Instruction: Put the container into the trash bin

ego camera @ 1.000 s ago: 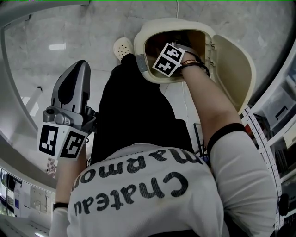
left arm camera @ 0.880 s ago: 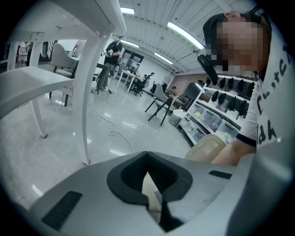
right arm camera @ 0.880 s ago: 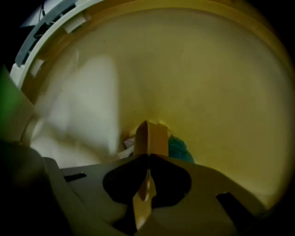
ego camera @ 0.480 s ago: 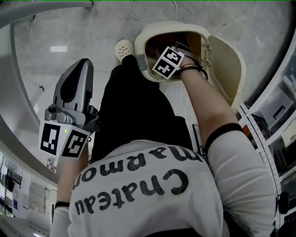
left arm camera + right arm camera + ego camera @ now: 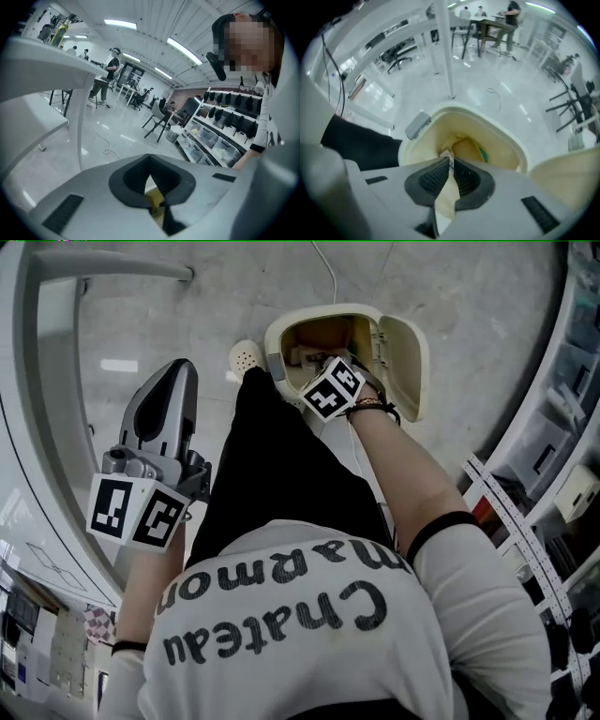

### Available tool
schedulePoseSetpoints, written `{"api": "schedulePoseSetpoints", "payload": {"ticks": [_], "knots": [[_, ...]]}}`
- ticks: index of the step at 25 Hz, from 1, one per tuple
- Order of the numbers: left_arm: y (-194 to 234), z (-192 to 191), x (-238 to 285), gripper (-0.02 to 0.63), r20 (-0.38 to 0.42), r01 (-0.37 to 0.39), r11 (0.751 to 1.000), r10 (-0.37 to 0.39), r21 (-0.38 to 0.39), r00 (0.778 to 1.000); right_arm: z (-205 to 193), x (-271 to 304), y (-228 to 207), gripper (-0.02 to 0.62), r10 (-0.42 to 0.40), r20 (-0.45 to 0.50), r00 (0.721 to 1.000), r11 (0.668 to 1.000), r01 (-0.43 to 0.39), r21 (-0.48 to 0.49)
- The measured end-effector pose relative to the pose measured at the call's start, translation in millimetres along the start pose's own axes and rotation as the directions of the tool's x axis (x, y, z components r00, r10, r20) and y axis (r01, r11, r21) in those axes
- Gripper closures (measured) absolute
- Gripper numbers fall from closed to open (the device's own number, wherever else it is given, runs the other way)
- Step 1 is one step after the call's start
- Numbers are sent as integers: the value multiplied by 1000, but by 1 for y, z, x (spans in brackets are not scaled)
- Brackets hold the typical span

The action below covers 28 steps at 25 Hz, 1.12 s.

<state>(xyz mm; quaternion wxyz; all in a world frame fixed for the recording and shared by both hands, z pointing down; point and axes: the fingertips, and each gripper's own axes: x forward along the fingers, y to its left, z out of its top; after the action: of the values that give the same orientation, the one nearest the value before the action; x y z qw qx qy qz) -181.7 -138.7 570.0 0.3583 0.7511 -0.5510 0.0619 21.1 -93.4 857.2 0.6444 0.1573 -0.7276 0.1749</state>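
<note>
The cream trash bin (image 5: 274, 341) stands on the floor with its lid (image 5: 405, 360) swung open. My right gripper (image 5: 323, 376) hangs just over its mouth, only its marker cube showing in the head view. In the right gripper view the right gripper (image 5: 450, 162) is shut with nothing between its fingers. Below it, the bin (image 5: 506, 137) holds a yellowish container (image 5: 465, 149) among other rubbish. My left gripper (image 5: 173, 376) is held out at the left, away from the bin. The left gripper (image 5: 150, 172) is shut and holds nothing.
A white shoe (image 5: 246, 357) rests beside the bin. A curved white table frame (image 5: 52, 390) runs along the left. Storage shelves (image 5: 553, 474) line the right side. A thin cable (image 5: 324, 273) lies on the floor behind the bin.
The right gripper has drawn up and back out of the bin's mouth. The head has risen, so the bin looks smaller. The left gripper has barely moved.
</note>
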Motion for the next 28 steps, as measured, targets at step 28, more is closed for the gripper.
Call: {"api": "schedulePoseSetpoints", "payload": {"ticks": [28], "knots": [[-223, 238, -135, 583, 394, 139, 944, -255, 299, 883, 92, -520, -78, 555, -396, 772, 497, 808, -211, 550]]}}
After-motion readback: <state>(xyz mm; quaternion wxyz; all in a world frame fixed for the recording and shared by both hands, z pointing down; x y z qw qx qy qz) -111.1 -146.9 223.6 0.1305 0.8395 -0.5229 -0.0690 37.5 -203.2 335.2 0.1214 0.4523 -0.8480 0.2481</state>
